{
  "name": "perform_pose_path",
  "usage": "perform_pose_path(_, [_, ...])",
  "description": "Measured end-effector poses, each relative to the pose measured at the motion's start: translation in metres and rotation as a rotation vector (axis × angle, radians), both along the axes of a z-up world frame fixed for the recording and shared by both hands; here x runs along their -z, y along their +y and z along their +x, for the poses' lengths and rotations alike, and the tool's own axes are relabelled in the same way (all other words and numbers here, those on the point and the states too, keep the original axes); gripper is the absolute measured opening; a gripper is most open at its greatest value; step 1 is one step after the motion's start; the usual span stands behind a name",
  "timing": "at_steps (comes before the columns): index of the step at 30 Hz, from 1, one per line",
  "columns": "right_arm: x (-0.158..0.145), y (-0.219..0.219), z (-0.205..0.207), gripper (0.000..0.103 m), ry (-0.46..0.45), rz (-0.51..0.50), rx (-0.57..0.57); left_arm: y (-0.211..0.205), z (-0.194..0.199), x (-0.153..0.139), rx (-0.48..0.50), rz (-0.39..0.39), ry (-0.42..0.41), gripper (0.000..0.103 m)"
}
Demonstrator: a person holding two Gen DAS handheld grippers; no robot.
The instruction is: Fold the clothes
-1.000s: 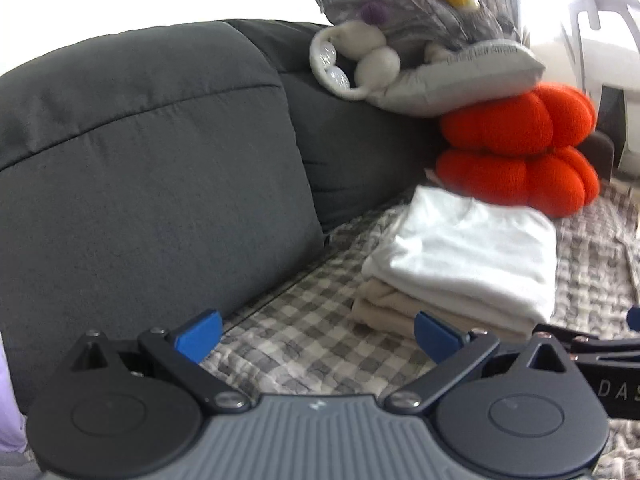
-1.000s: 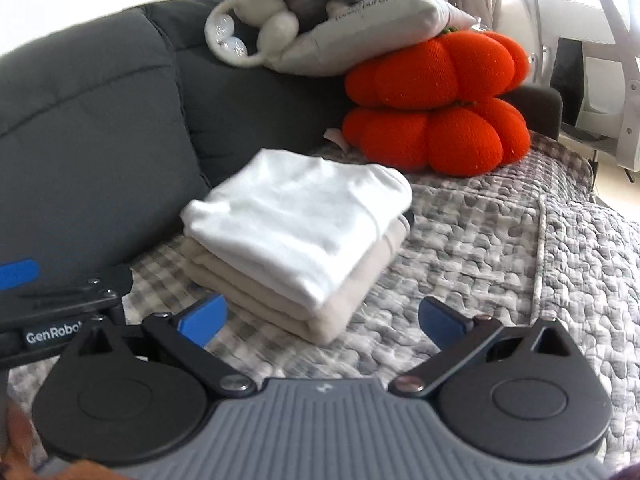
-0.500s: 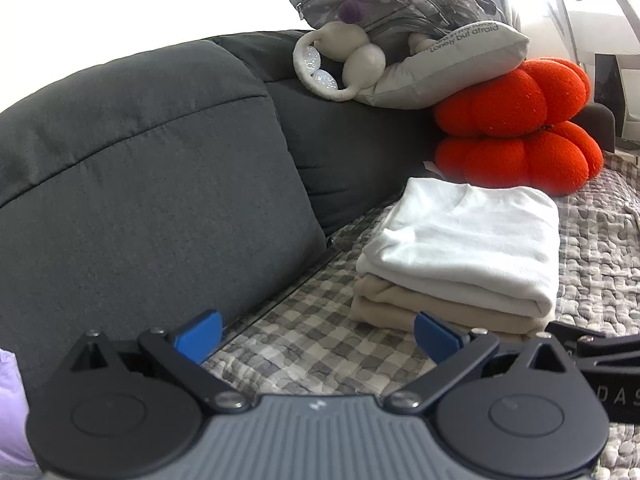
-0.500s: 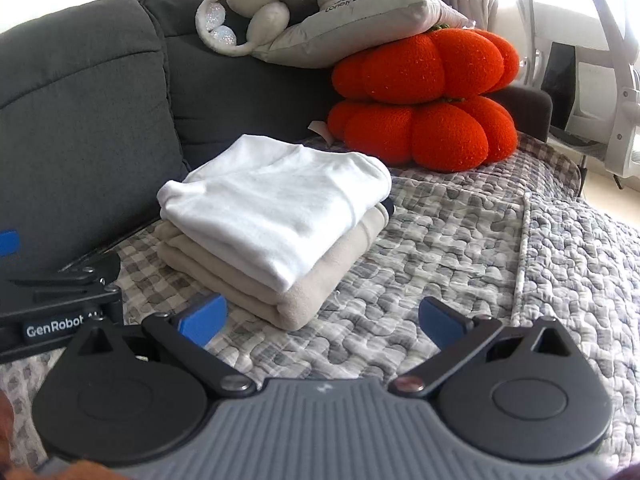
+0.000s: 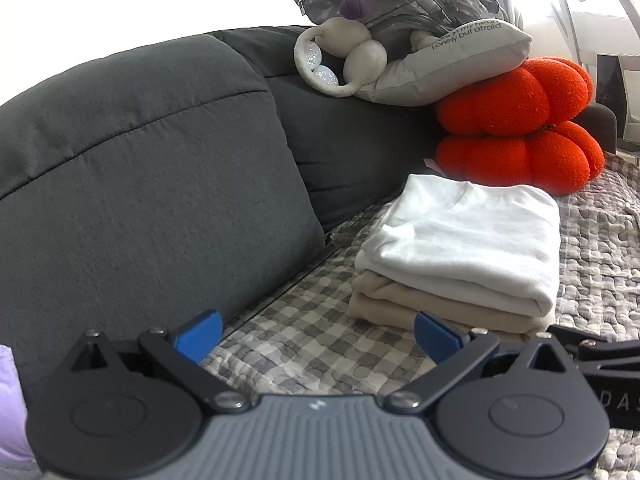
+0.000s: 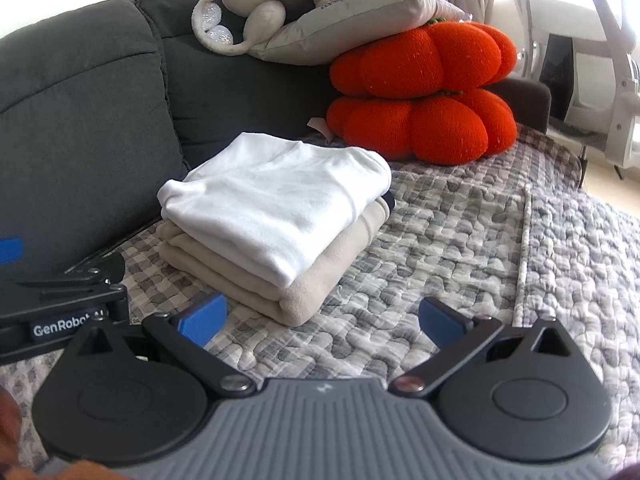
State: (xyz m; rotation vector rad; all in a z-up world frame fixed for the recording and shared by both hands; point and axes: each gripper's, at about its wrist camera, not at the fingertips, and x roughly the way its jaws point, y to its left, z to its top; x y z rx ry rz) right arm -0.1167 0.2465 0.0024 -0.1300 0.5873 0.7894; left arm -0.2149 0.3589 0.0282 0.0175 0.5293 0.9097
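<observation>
Hovering with jaws spread and empty, the left gripper and right gripper face the folded white shirt atop a beige fleece at 12 o'clock; a careless nudge could topple the stack.

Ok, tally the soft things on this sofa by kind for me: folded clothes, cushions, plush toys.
Folded clothes: 2, the white top on the beige garment
Orange pumpkin cushions: 2, upper on lower
Grey printed pillow: 1
White plush toy: 1
Total: 6
</observation>
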Motion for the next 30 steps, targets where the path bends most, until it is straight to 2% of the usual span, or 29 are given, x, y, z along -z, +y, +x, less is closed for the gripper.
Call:
perform_pose_path(8, [0.0007, -0.0004, 0.0005, 0.103, 0.000, 0.001, 0.007, 0.0008, 0.0010, 0.0026, -0.005, -0.017, -0.008, 0.103])
perform_pose_path(19, [0.0014, -0.0010, 0.0010, 0.103, 0.006, 0.008, 0.017, -0.0045, 0.0032, 0.0019, -0.014, 0.045, 0.004, 0.103])
perform_pose_path(30, [0.0026, -0.0010, 0.0007, 0.103, 0.004, 0.005, 0.020, -0.0020, 0.0034, 0.0033, -0.008, 0.028, 0.003, 0.103])
